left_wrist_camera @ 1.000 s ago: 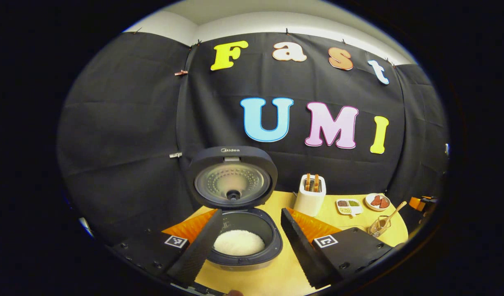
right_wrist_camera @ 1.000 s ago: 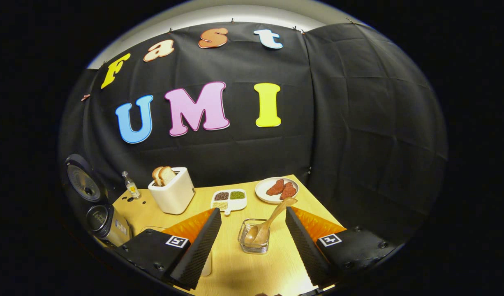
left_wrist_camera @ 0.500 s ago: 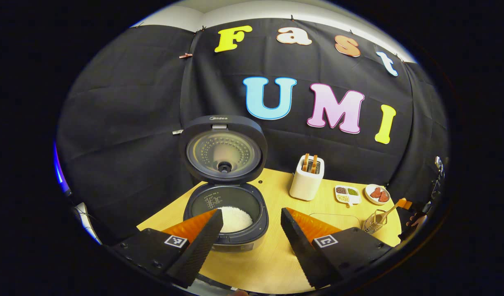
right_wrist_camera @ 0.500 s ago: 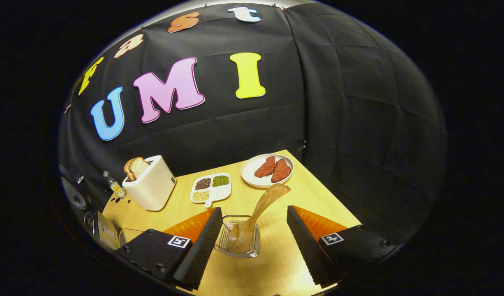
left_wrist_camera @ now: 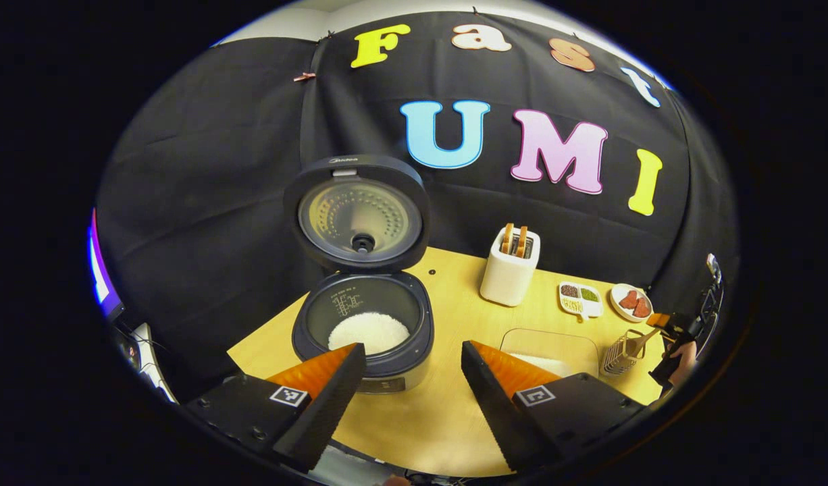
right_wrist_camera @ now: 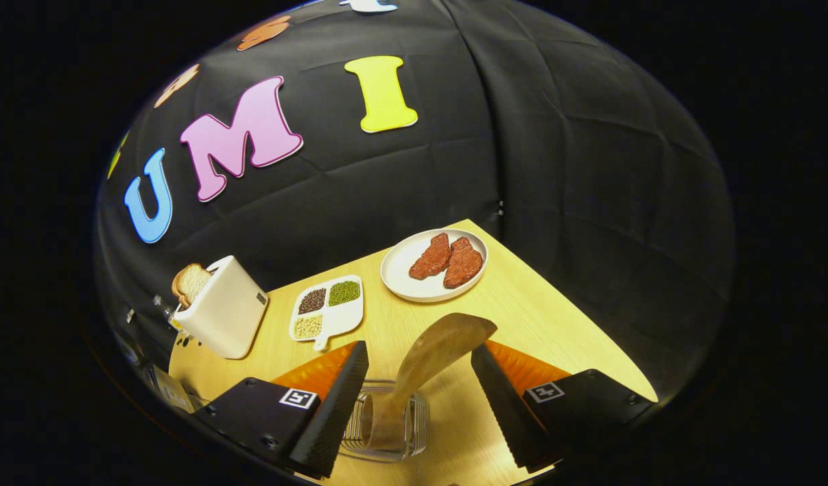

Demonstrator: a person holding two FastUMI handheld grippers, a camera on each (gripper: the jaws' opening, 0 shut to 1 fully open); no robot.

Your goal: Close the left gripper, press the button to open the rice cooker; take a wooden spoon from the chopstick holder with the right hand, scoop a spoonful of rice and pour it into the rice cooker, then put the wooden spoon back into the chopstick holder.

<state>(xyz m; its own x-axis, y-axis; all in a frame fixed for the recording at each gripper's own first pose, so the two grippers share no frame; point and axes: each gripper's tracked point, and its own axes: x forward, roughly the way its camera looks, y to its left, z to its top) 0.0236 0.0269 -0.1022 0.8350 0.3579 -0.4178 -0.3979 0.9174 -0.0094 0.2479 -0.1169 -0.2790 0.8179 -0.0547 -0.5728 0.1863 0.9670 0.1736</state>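
Wooden spoon stands in the holder between the wide-open right gripper fingers, ungrasped; scooping, pouring and returning remain. At 12 o'clock sits a plate. The left gripper, also wide, shows the cooker open, rice inside.

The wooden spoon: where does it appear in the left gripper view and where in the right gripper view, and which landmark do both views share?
Left gripper view: the wooden spoon is small, at the far right, leaning out of the chopstick holder.
Right gripper view: the spoon is large, bottom centre, rising from the holder between the claw's fingers.
Shared landmark: the white toaster.
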